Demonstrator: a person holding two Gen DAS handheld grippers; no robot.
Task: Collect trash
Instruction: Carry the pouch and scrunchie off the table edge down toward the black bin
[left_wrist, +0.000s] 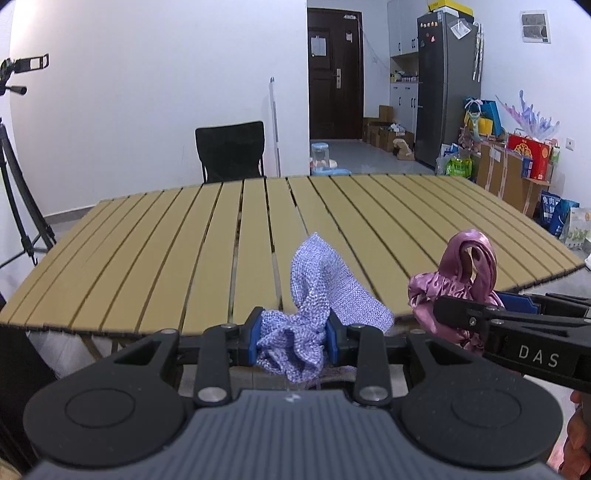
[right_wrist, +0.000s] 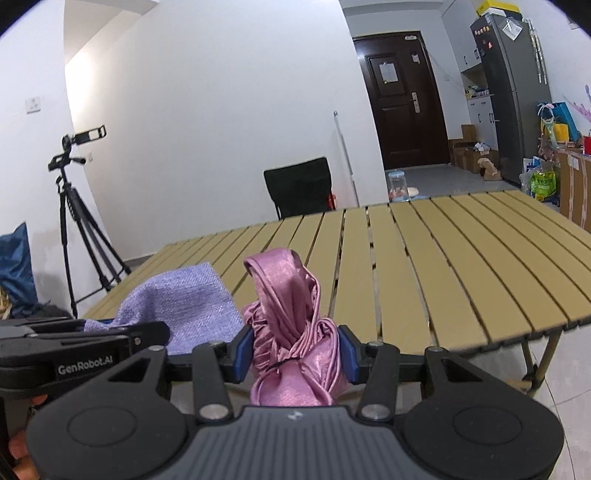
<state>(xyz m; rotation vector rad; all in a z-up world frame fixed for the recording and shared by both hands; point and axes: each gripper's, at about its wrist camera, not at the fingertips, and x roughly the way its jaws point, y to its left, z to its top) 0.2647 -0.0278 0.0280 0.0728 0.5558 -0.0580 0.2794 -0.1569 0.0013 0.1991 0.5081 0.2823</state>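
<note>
The left claw (left_wrist: 294, 338) is closed tight on a lavender woven cloth (left_wrist: 325, 284); its blue pads (left_wrist: 255, 334) press the bunched middle of the fabric, while a loose flap stands up above the fingers and a frayed tail hangs below them; the right claw (right_wrist: 295, 352) is likewise closed on a pink satin cloth (right_wrist: 291, 317), gripped at its gathered waist with a folded loop rising above the pads; both bundles are held in the air at the near edge of the slatted table (left_wrist: 147, 251), just beside one another, and neither appears to rest on the slats.

Both pieces look light and wholly limp; they will sag, swing and unfold under their own weight rather than keep any shape; nothing here is fragile. The lavender weave looks coarse and open, so it should hold well against the pads, though its loose threads may snag on the finger hinges. The satin looks smooth and glossy, so it is judged the more likely to creep out of the grip; its thick gathered part, where the folds stack several layers deep, seems the best place to hold it, and a single thin edge the worst. No bin or bag for the trash can be made out with certainty in either view; the hanging tails may catch on the table edge as the cloths are carried.
</note>
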